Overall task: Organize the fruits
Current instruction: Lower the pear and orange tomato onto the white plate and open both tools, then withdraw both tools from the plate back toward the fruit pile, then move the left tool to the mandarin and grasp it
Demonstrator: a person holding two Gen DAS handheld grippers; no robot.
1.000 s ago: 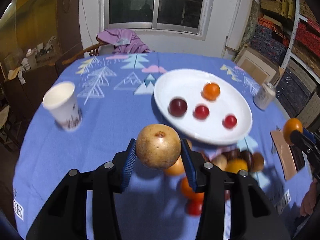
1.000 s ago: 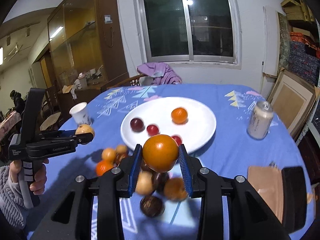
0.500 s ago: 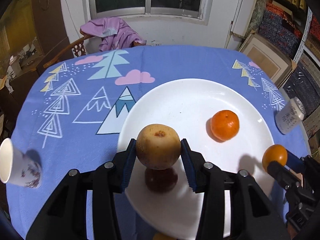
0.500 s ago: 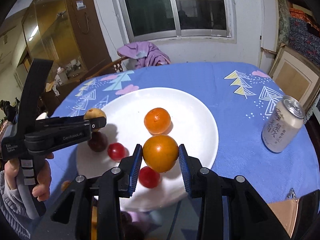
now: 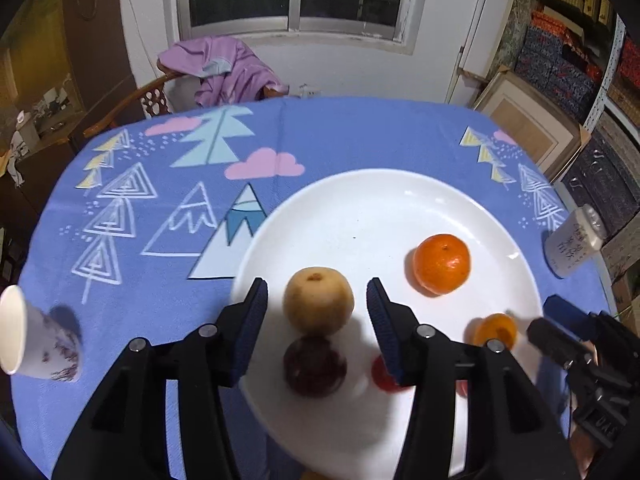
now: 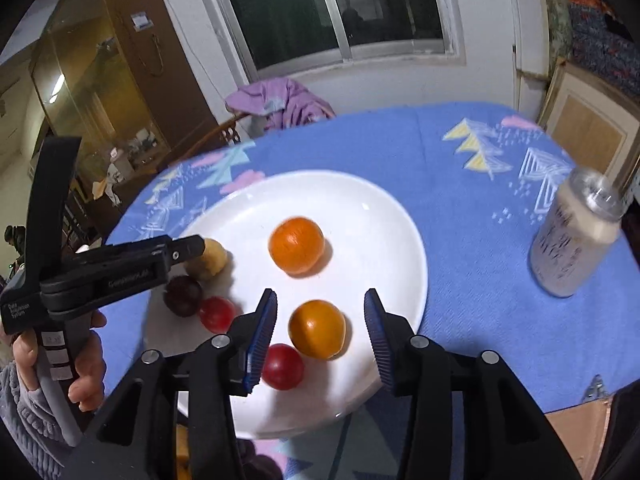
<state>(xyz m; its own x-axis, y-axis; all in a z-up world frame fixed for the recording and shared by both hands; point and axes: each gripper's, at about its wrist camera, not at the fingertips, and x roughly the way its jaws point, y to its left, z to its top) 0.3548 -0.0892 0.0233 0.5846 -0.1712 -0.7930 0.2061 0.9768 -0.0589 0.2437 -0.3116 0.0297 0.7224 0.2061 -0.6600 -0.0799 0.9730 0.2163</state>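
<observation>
Left hand-held gripper [image 5: 318,322] stood over the near-left part of the white plate [image 5: 360,208]. Its jaws were opening, with clear gaps on both sides of the tan pear-like fruit [image 5: 319,301] between them; the blue pads [image 5: 252,328] did not touch it. The fruit sat on the plate, touching a dark plum [image 5: 315,366] just nearer the camera. A tangerine [image 5: 441,263] lay to the right on the plate, apart from both.

Right hand-held gripper [image 6: 318,334] stood over the plate's near edge [image 6: 404,216]. Its jaws were also opening. An orange [image 6: 317,329] sat between them, free of either pad [image 6: 260,340], resting on the plate and touching a red cherry-sized fruit [image 6: 282,366] at its lower left. The tangerine [image 6: 296,244] lay farther in, near the plate's middle. A second red fruit [image 6: 217,313] and the dark plum [image 6: 183,295] sat at the plate's left side, close together, with the tan fruit [image 6: 208,259] just behind them, partly hidden by the left tool's finger.

A person's hand [image 6: 86,376] gripped the left tool's handle, with a grey knitted sleeve [image 6: 16,432] at the wrist.

The surface carried a blue cloth [image 5: 340,136] printed with trees and mountains. A paper cup [image 5: 36,340] stood at the left, well apart from the plate. A drinks can [image 6: 576,236] stood to the right, off the plate.
</observation>
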